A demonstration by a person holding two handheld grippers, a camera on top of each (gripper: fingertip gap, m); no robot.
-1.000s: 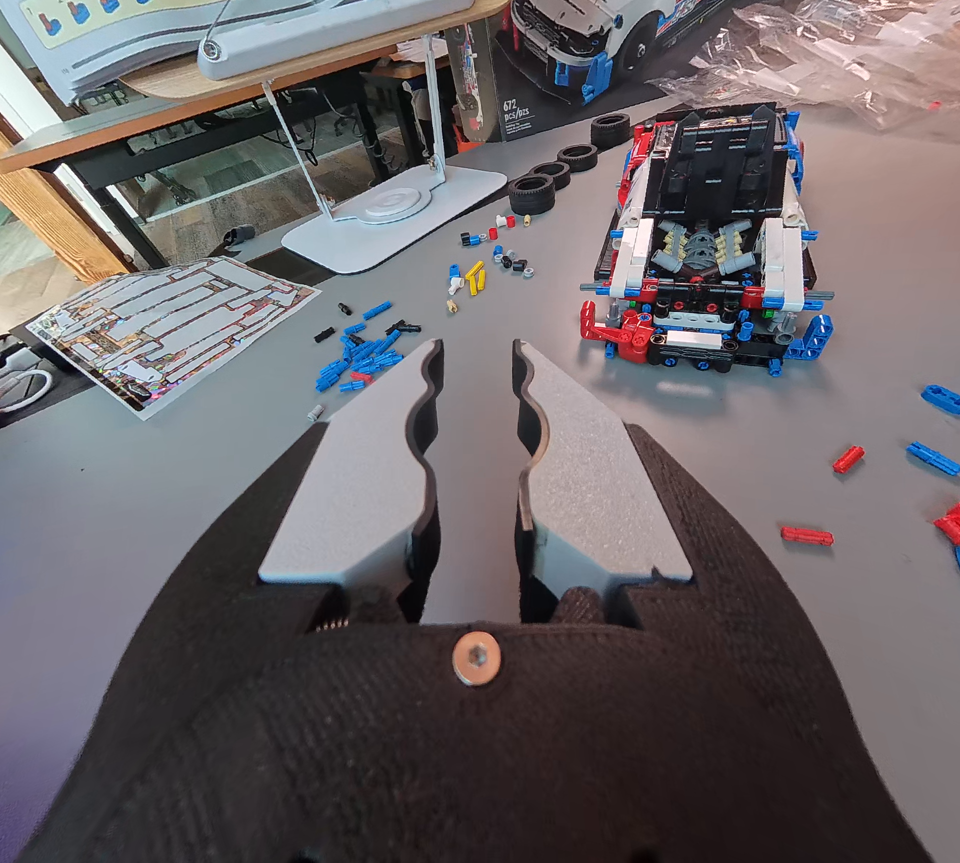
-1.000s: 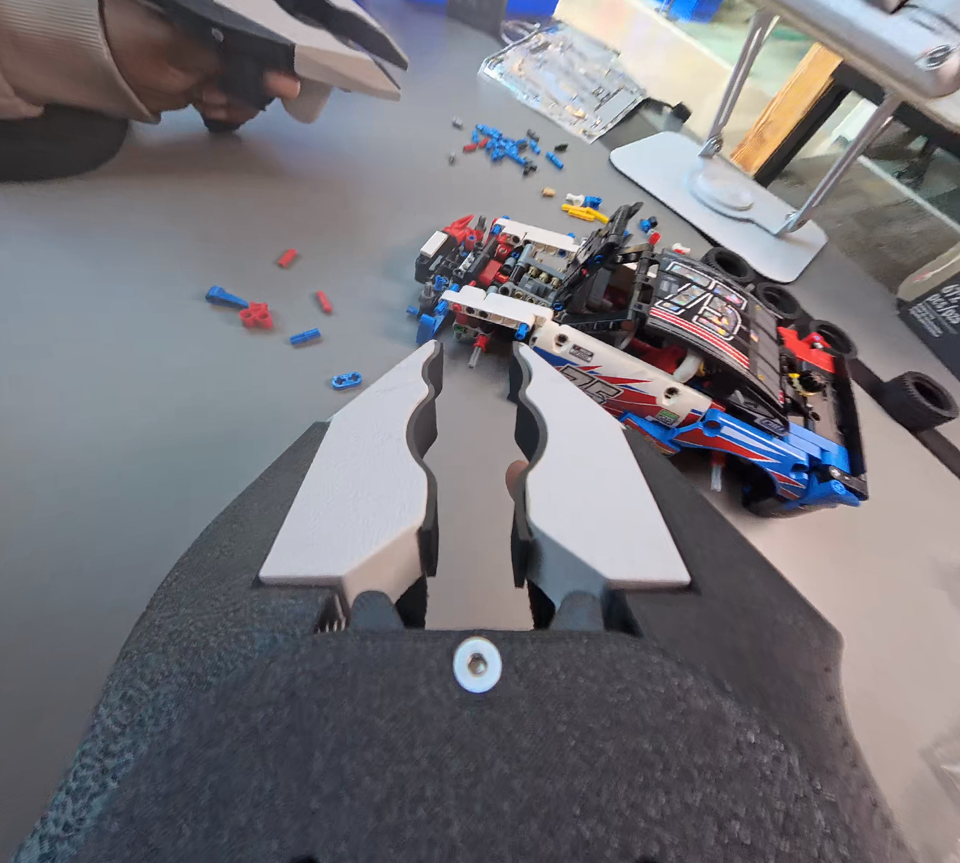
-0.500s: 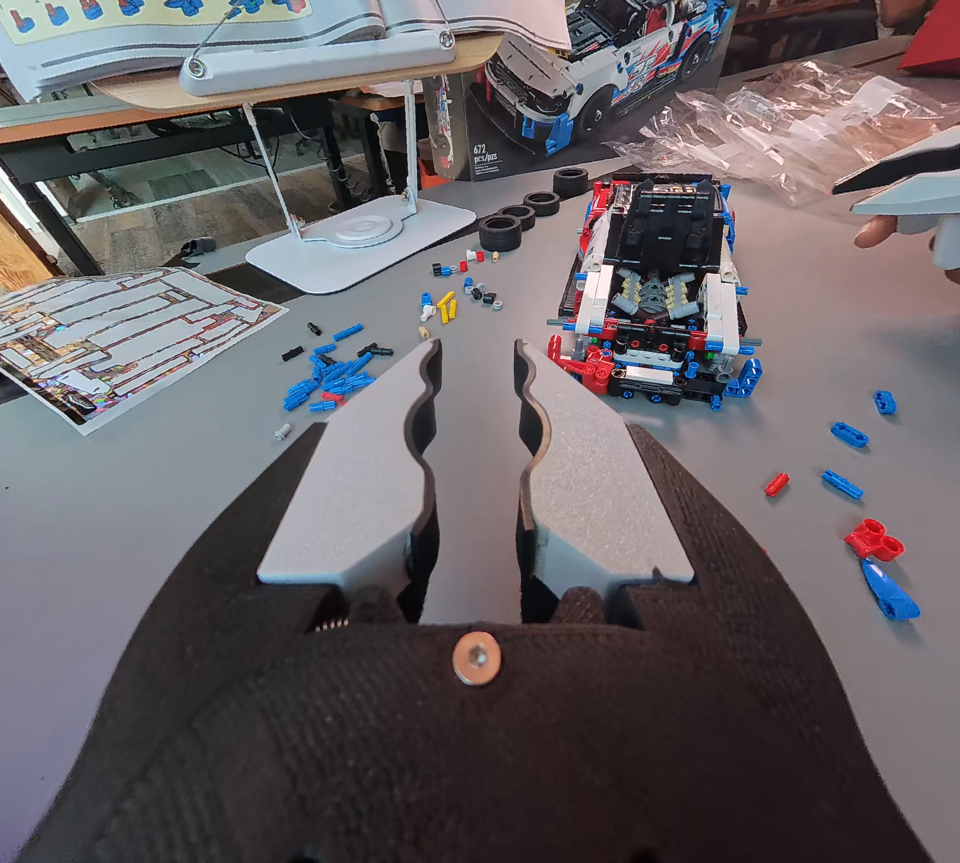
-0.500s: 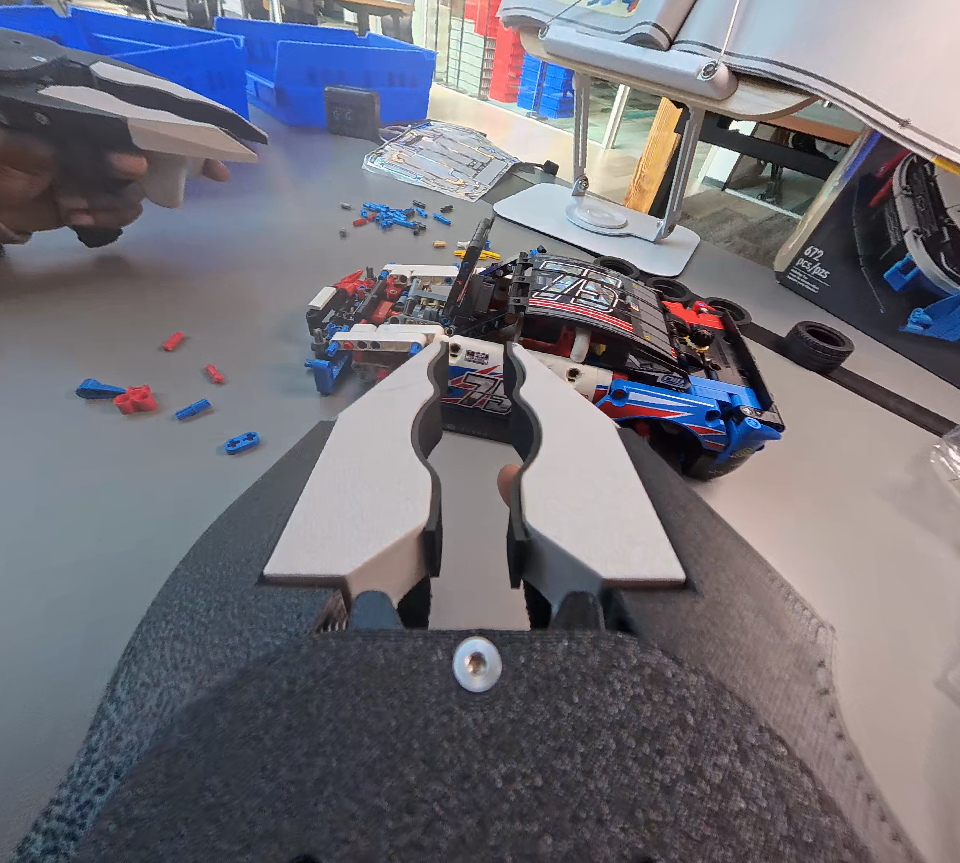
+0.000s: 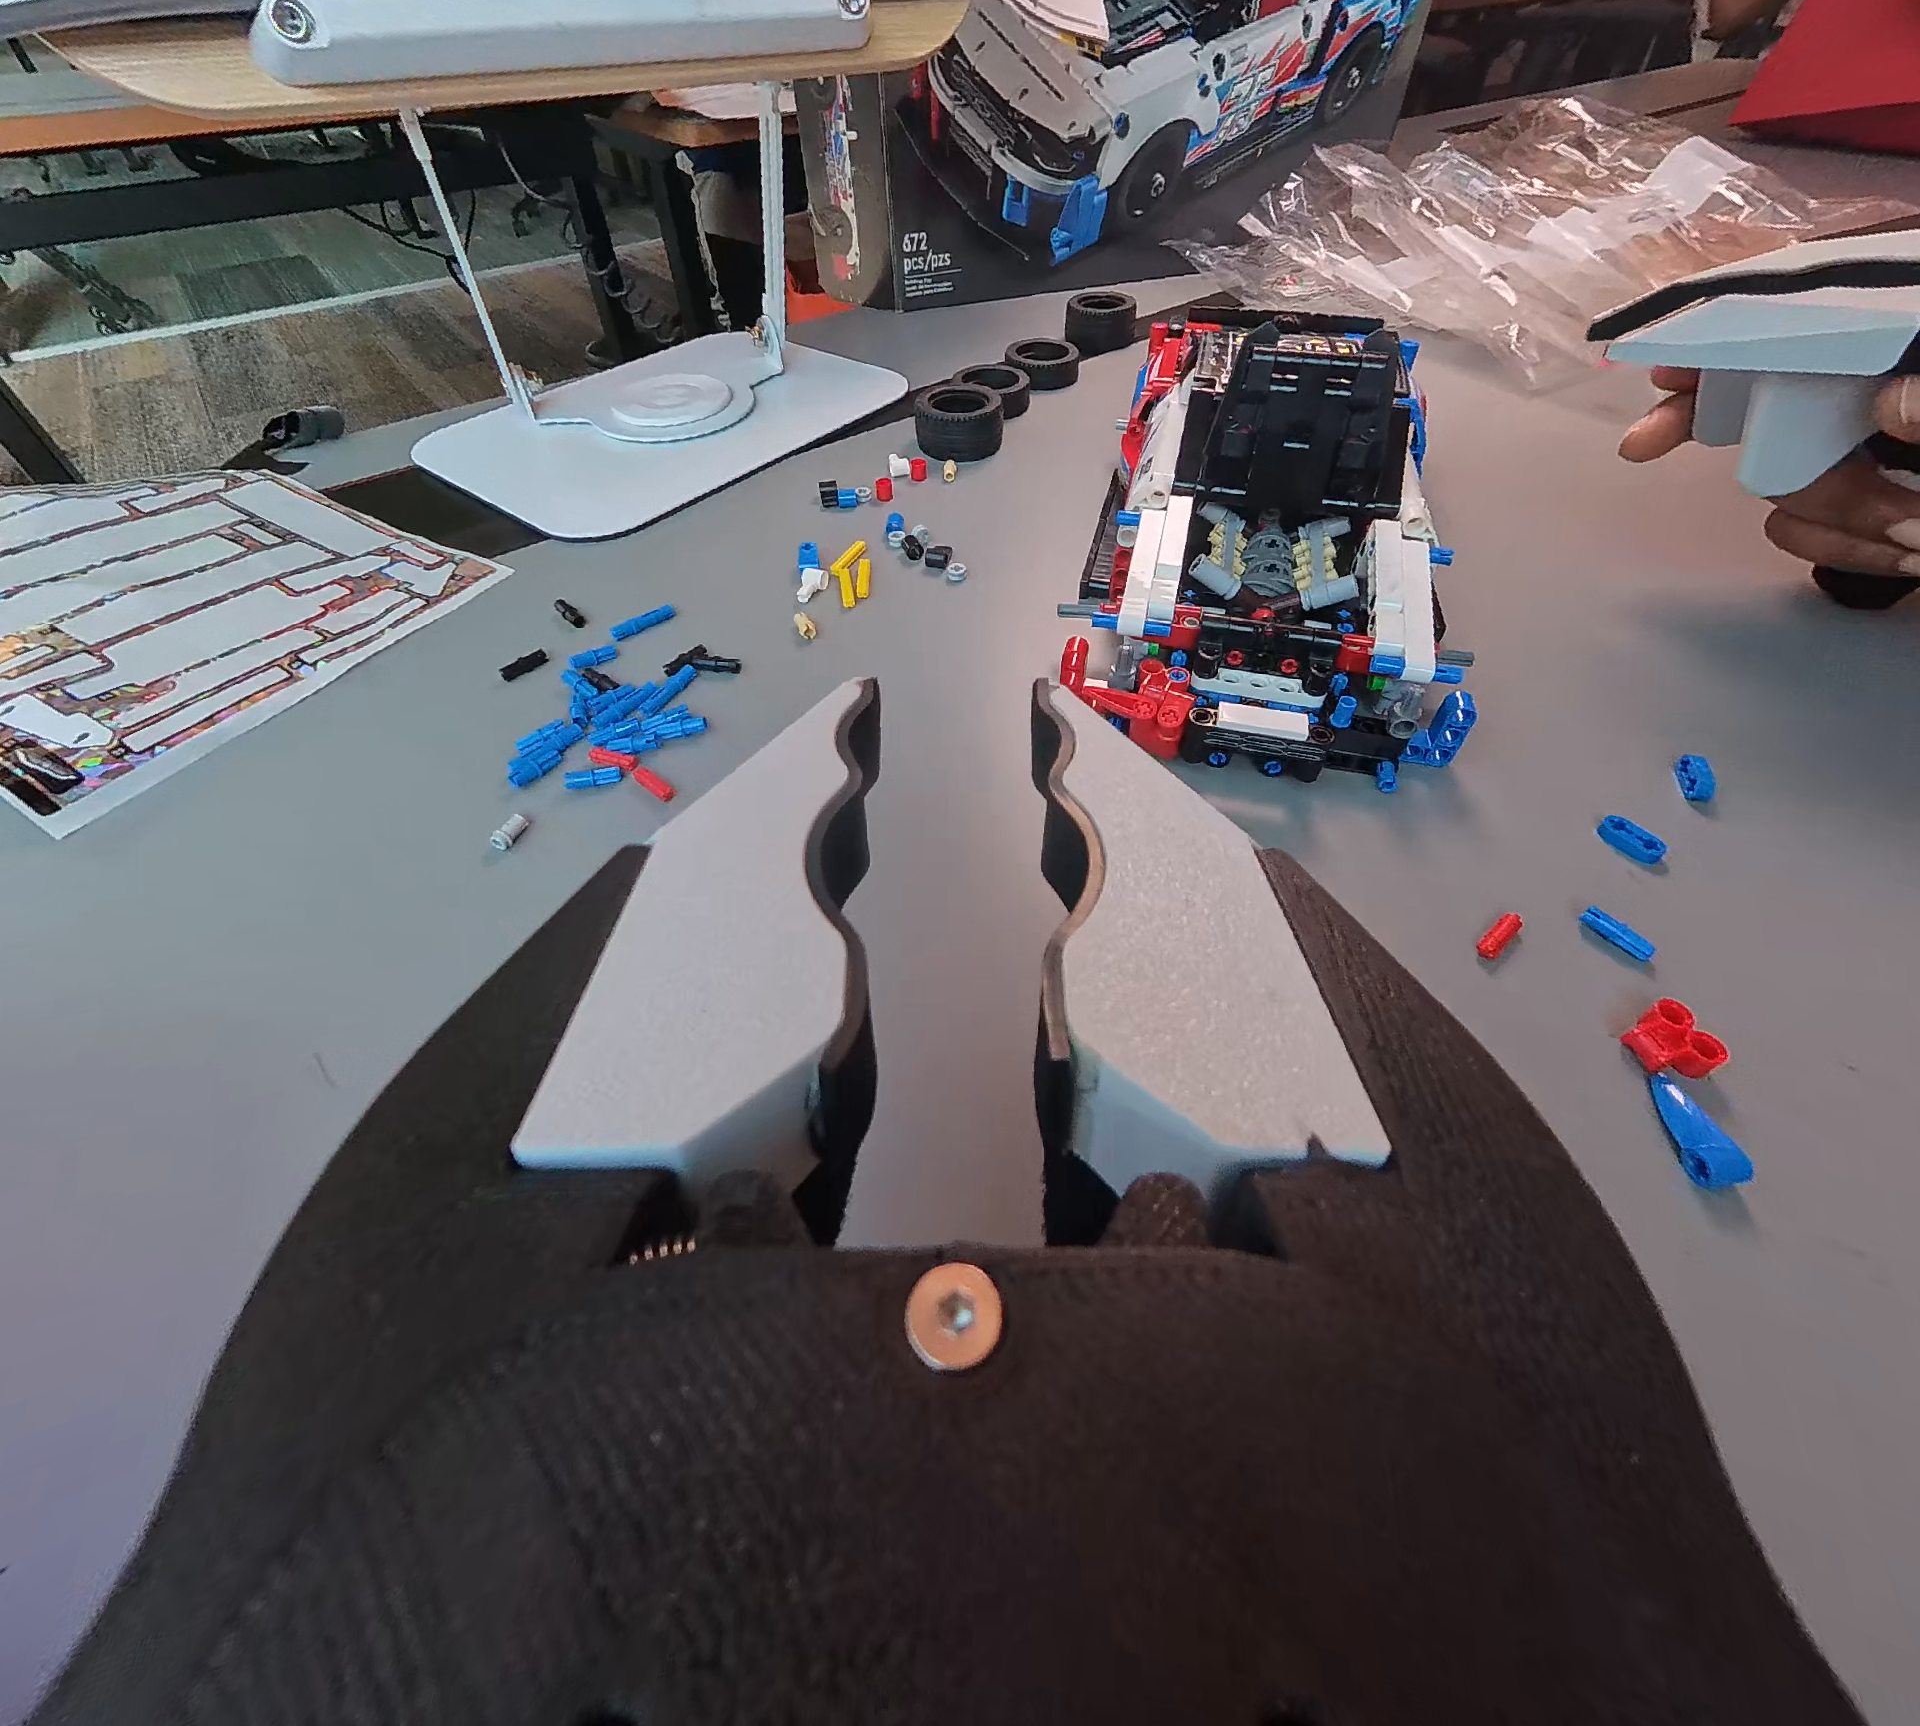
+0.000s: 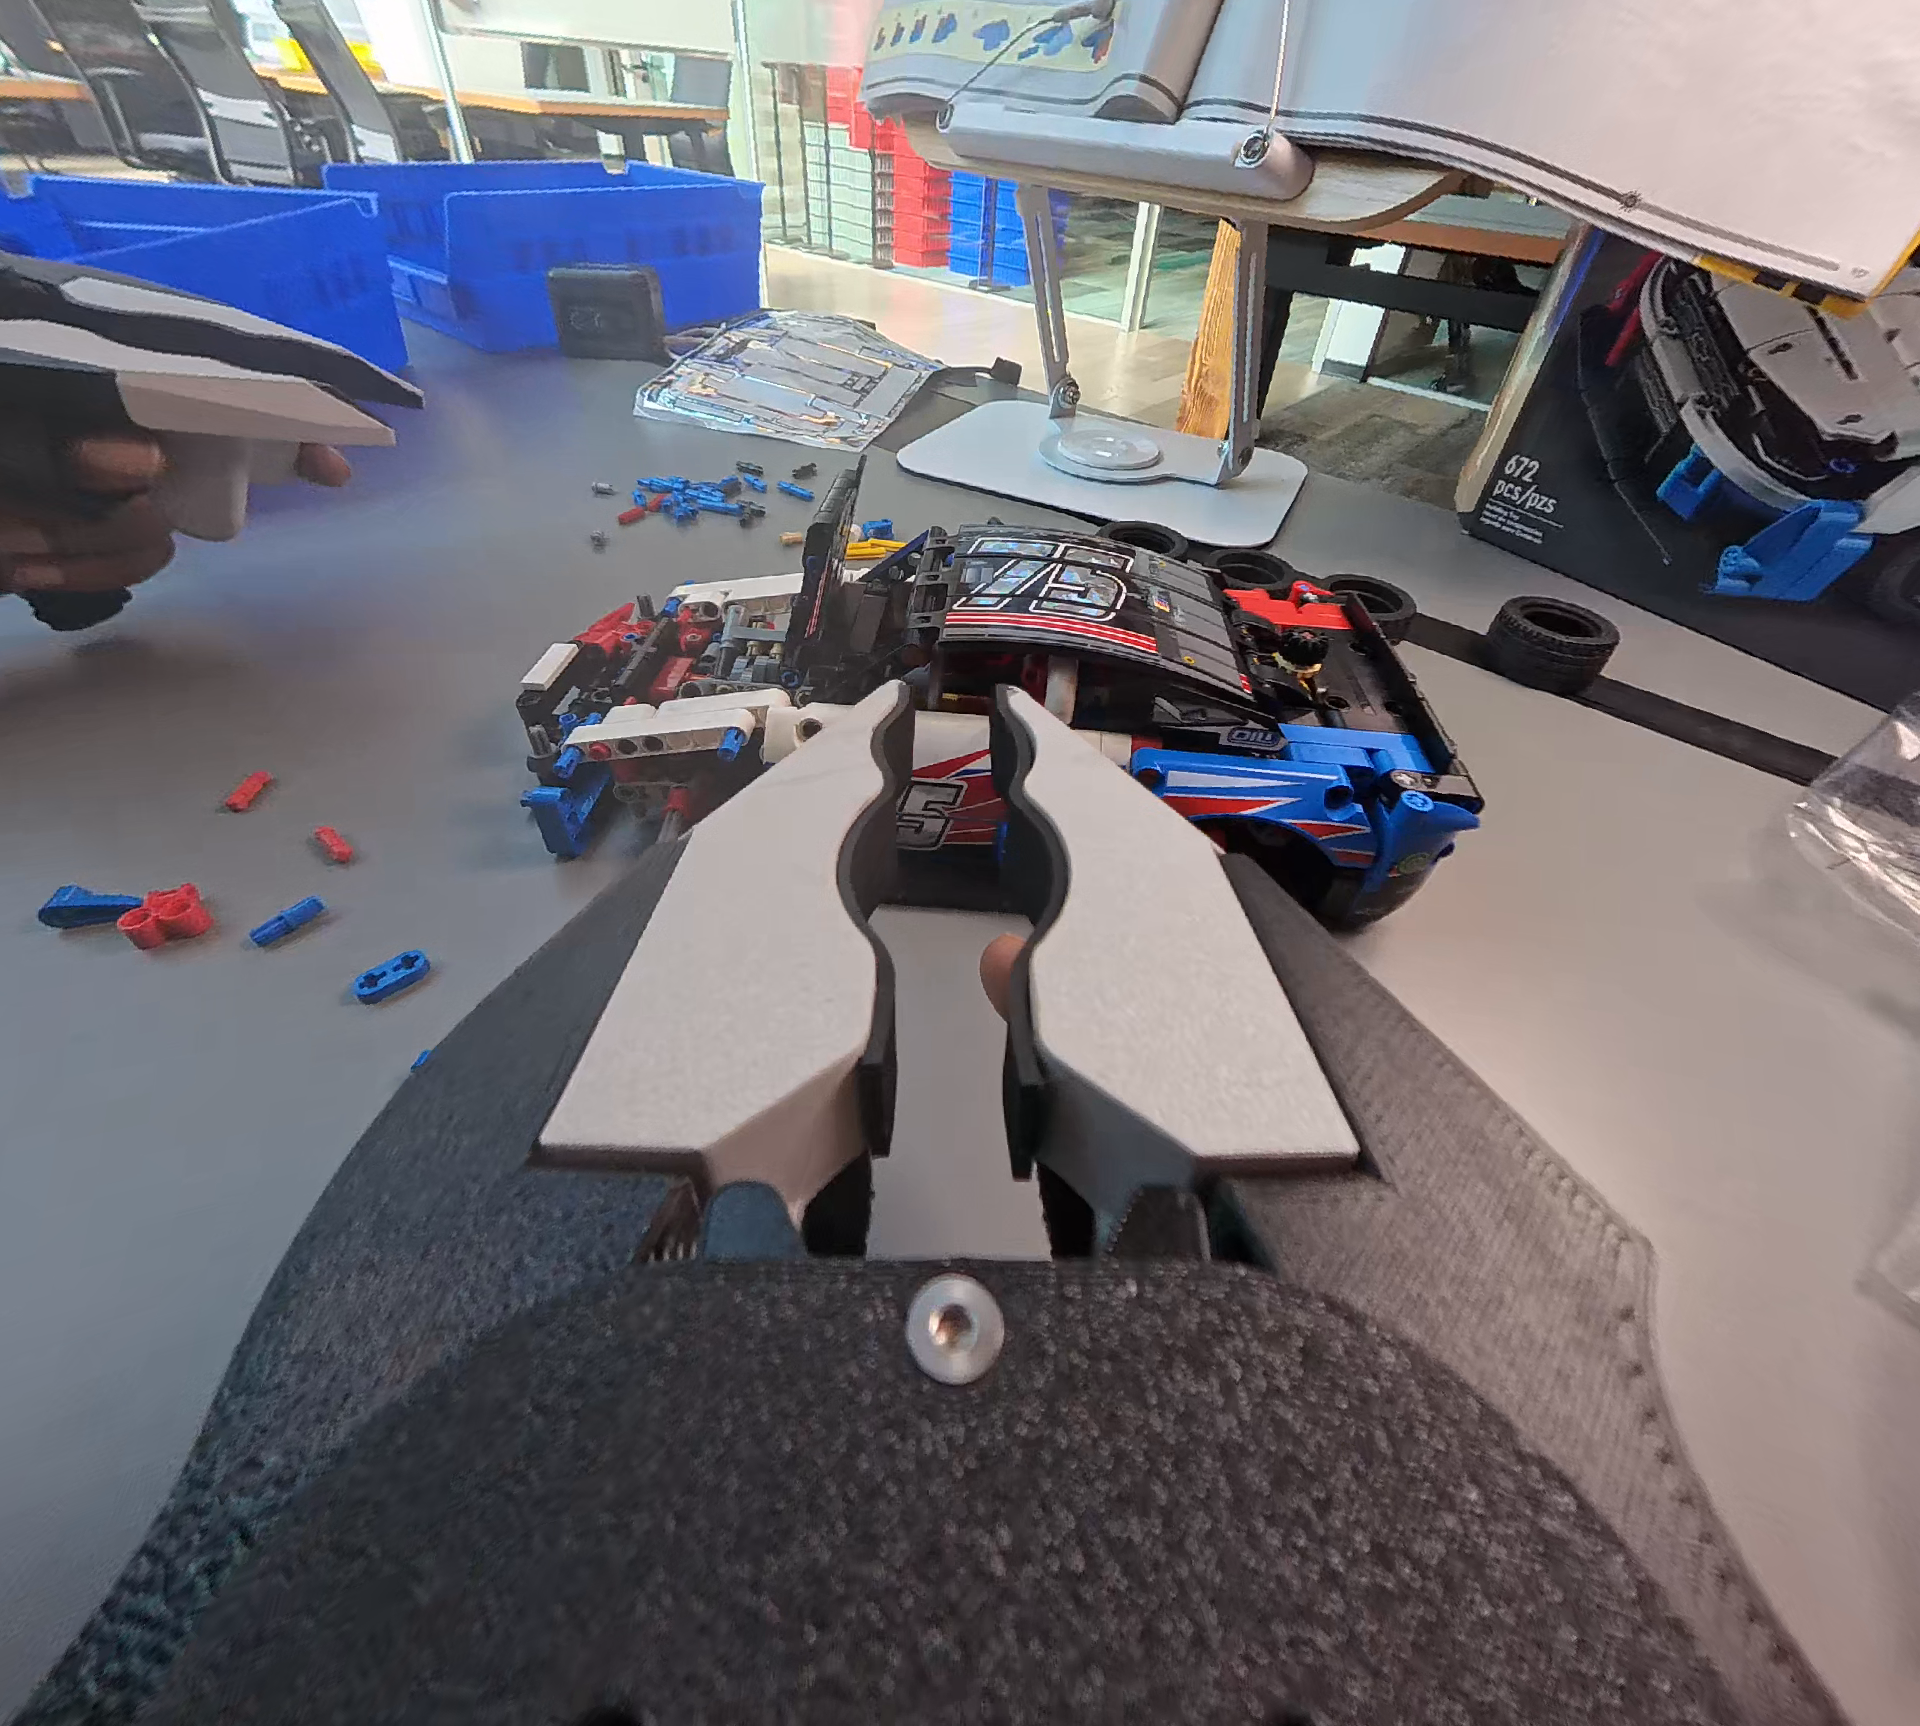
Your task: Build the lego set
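The part-built lego race car (image 5: 1278, 554) stands on the grey table (image 5: 312, 1001), with its open engine bay facing the left wrist view. My left gripper (image 5: 954, 710) is open and empty, hovering over the table short of the car's front left corner. In the right wrist view the car (image 6: 1049, 627) shows side-on, and my right gripper (image 6: 951, 710) is open and empty, with its tips just in front of the car's side panel. Each gripper shows in the other's view: the right one (image 5: 1766, 336) and the left one (image 6: 260, 419).
Blue pins (image 5: 613, 720) lie left of the car. Red and blue parts (image 5: 1673, 1048) lie to its right. Several tyres (image 5: 956, 419), the book stand (image 5: 665, 429) with the manual, a sticker sheet (image 5: 187, 606), the set box (image 5: 1143, 66) and plastic bags (image 5: 1507, 222) surround it. Blue bins (image 6: 520, 253) stand behind. Tip to tip, the grippers are about 25 cm apart.
My right gripper has dropped low and moved in towards the car's side. My left gripper drew back and levelled, then edged forward. Both stay open and empty.
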